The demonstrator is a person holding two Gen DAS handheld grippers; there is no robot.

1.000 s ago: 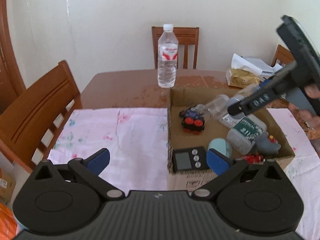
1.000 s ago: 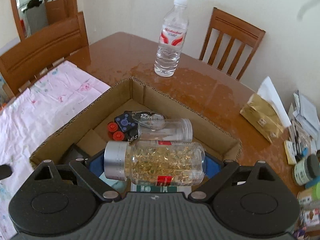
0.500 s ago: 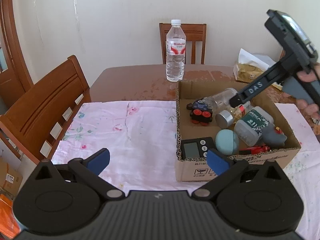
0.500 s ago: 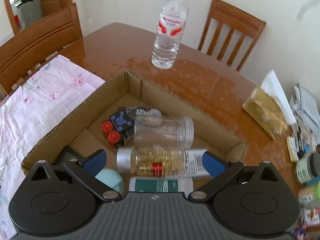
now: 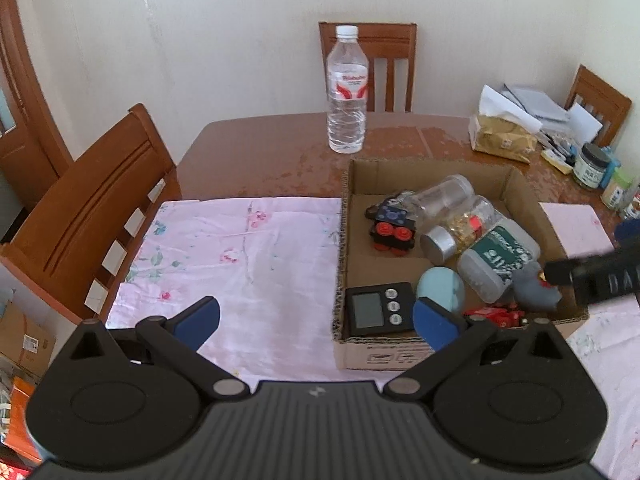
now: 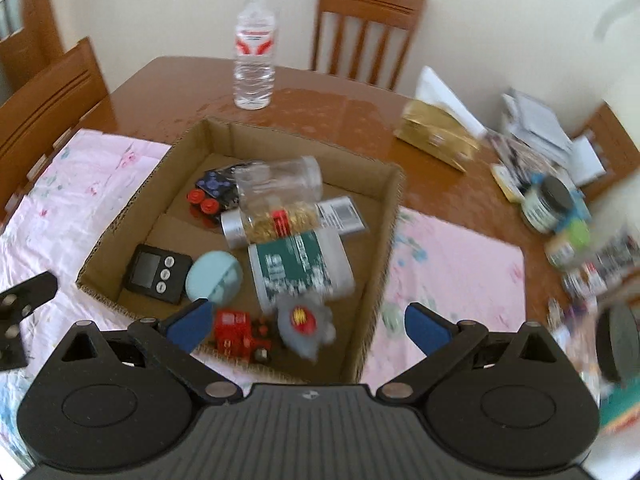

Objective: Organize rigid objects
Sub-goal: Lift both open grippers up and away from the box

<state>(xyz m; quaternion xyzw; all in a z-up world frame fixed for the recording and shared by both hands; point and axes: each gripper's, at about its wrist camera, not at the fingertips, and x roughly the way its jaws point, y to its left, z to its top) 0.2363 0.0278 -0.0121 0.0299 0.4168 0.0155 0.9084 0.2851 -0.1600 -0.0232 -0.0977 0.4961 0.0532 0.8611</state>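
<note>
A cardboard box (image 5: 524, 192) (image 6: 394, 216) on the wooden table holds several rigid things. Among them are a capsule bottle with a silver cap (image 5: 460, 230) (image 6: 272, 222), an empty clear jar (image 5: 444, 196) (image 6: 280, 178) and a green-labelled bottle (image 5: 498, 258) (image 6: 298, 268). It also holds a black timer (image 5: 378, 312) (image 6: 156, 268), a pale blue ball (image 5: 440, 288) (image 6: 214, 276), a grey toy (image 6: 306, 324) and a red toy (image 6: 236, 332). My right gripper (image 6: 306, 326) is open and empty above the box's near right corner. My left gripper (image 5: 318, 320) is open and empty over the pink cloth (image 5: 248, 256), left of the box.
A water bottle (image 5: 347, 92) (image 6: 255, 44) stands behind the box. A gold packet (image 5: 502, 140) (image 6: 438, 138), papers and small jars (image 6: 550, 204) crowd the table's right side. Wooden chairs (image 5: 92, 208) stand at the left and the far edge. The right gripper's arm (image 5: 600, 276) shows at the box's right.
The right gripper let go of the capsule bottle, which now lies in the box, then pulled back and rightward while rolling. The left gripper drew back and rose a little.
</note>
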